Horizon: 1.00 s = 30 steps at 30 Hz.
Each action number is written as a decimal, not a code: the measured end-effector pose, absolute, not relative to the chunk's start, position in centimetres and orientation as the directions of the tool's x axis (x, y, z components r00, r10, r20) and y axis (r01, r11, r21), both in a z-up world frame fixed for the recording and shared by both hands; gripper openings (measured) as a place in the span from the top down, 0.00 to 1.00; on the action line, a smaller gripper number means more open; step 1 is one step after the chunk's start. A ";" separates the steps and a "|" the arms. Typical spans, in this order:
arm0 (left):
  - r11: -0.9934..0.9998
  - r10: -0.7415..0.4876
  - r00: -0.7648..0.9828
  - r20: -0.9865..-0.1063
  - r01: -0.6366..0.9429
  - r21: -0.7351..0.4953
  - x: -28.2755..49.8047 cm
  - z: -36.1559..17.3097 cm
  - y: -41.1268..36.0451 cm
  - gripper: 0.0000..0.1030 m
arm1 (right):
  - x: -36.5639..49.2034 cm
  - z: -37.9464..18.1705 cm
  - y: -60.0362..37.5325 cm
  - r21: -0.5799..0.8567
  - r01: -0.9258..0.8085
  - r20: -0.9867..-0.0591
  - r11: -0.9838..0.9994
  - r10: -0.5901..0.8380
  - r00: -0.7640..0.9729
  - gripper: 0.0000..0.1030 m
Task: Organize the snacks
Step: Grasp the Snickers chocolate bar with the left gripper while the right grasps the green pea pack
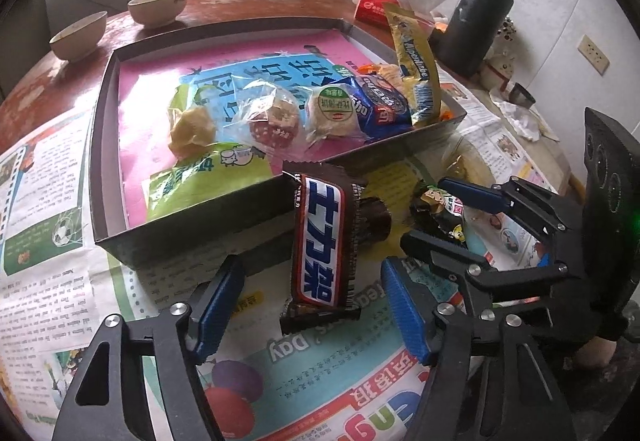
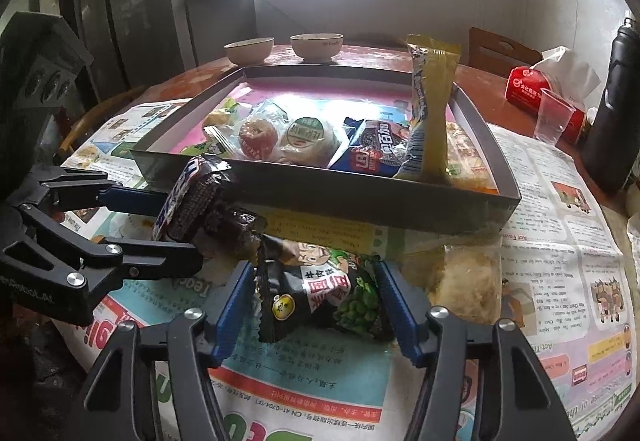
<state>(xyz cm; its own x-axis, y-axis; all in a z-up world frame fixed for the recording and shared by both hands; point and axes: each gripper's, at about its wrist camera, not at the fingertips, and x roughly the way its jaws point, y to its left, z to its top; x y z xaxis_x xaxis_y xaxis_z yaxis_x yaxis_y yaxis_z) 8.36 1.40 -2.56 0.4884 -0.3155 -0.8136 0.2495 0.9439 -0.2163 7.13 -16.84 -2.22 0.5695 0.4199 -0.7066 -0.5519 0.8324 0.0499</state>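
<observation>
A brown Snickers bar (image 1: 322, 241) leans against the front wall of a dark shallow box (image 1: 192, 237). My left gripper (image 1: 312, 305) is open with its blue pads either side of the bar's lower end, not touching. My right gripper (image 2: 316, 301) is open around a black-and-green pea snack packet (image 2: 320, 289) lying on the newspaper. The box (image 2: 360, 197) holds several wrapped snacks, among them a tall yellow packet (image 2: 430, 113) and a blue cookie pack (image 1: 380, 107). The right gripper shows in the left wrist view (image 1: 436, 209), and the left one in the right wrist view (image 2: 176, 217).
Two bowls (image 1: 158, 5) stand behind the box. A red tissue pack (image 2: 540, 93), a plastic cup (image 2: 554, 119) and a black flask (image 1: 478, 21) stand at the right. A clear bag of pale snack (image 2: 468, 277) lies right of the pea packet. Newspaper (image 1: 320, 373) covers the table.
</observation>
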 end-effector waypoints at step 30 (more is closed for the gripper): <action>0.939 -0.343 0.555 -0.758 0.221 -0.262 7.4 0.5 4.5 0.72 | 6.2 -0.4 -17.7 0.146 -0.562 -0.646 0.814 0.509 0.569 0.49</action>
